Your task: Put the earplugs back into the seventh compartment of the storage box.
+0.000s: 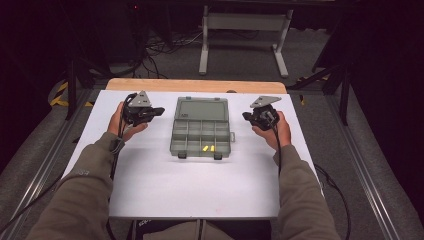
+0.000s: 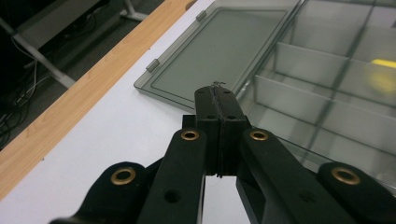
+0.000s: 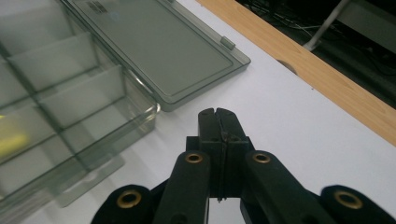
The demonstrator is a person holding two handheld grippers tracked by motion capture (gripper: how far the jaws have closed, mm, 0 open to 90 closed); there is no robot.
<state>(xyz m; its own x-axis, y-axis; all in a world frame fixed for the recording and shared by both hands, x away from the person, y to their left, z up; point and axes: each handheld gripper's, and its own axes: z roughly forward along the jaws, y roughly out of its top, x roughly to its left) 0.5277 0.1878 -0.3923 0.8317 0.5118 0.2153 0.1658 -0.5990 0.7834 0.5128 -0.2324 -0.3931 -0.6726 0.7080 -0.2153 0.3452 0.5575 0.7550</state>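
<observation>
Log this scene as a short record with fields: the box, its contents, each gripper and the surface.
box: clear grey plastic compartment box, lid open and lying flat behind it
contents: two small yellow pieces in a front compartment
left gripper: fingers shut, empty, left of the box
right gripper: fingers shut, empty, right of the box
contact: neither gripper touches the box
surface: white table top with a wooden far edge
</observation>
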